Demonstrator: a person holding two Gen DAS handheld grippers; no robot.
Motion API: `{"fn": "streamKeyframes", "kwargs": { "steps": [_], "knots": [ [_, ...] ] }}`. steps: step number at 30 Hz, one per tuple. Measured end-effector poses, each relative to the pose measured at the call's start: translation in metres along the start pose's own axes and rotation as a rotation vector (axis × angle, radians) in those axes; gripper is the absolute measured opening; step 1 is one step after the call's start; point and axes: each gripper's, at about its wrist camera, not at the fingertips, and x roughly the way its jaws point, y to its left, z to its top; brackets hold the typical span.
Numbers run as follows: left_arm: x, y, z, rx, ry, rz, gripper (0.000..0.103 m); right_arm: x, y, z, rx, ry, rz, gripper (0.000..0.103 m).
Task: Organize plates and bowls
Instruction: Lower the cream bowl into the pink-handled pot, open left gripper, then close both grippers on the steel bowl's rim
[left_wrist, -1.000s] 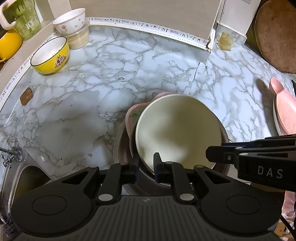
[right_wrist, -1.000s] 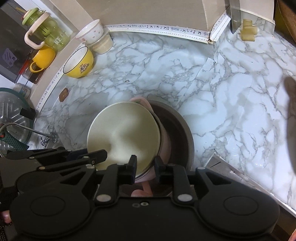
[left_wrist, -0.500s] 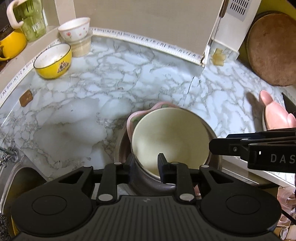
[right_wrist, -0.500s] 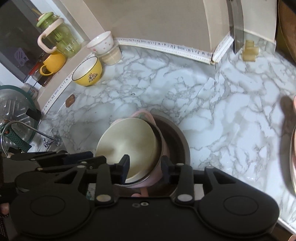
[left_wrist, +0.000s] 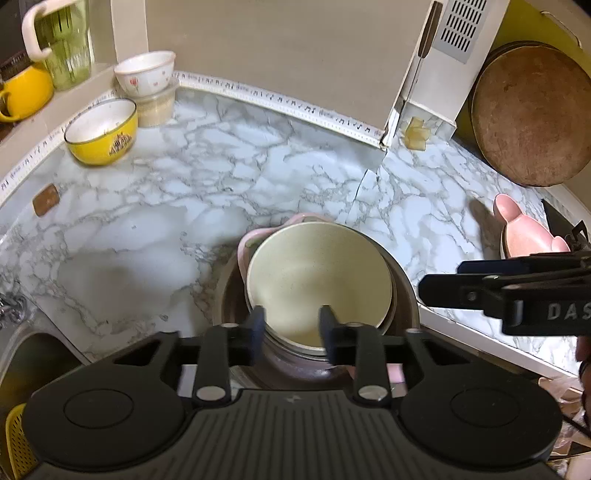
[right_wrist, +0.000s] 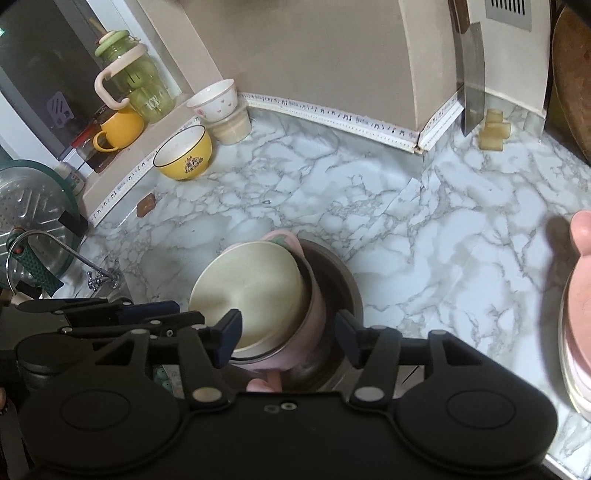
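A cream bowl (left_wrist: 317, 284) sits nested in a pink bowl (left_wrist: 258, 238), which sits inside a dark brown bowl (left_wrist: 406, 295) on the marble counter. My left gripper (left_wrist: 291, 325) hovers over the stack's near rim. Its jaws are opening and its pads are off the cream bowl. In the right wrist view the cream bowl (right_wrist: 251, 295), pink bowl (right_wrist: 314, 325) and brown bowl (right_wrist: 345, 288) lie just beyond my right gripper (right_wrist: 287, 328). Its jaws are opening too, spread wide of the stack's near side without touching. The left gripper (right_wrist: 147, 314) shows beside it.
A yellow bowl (left_wrist: 101, 133) and a white flowered bowl (left_wrist: 146, 72) on a plastic tub stand at the back left. A pink rabbit-eared plate (left_wrist: 528, 236) lies at the right and a round wooden board (left_wrist: 528, 114) leans behind it. The sink (left_wrist: 22, 354) and tap (right_wrist: 74, 258) are at the left.
Both grippers were pinched on the cream bowl's rim. Their jaws have spread off it and both have drawn back and up. The bowl has settled into the pink one.
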Motion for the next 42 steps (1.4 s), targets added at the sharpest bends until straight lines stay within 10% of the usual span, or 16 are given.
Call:
{"fn": "streamKeyframes", "kwargs": {
  "steps": [3, 12, 42],
  "knots": [
    [-0.008, 0.0, -0.004, 0.002, -0.061, 0.018, 0.072, -0.008, -0.004, -0.002, -0.002, -0.02, -0.002, 0.066],
    [-0.006, 0.016, -0.013, -0.053, -0.099, 0.02, 0.073, -0.02, -0.019, -0.01, -0.043, -0.105, 0.019, 0.101],
    [0.055, 0.087, -0.053, -0.12, -0.031, -0.012, 0.078, 0.041, -0.044, -0.028, -0.154, -0.075, -0.036, 0.092]
  ]
}}
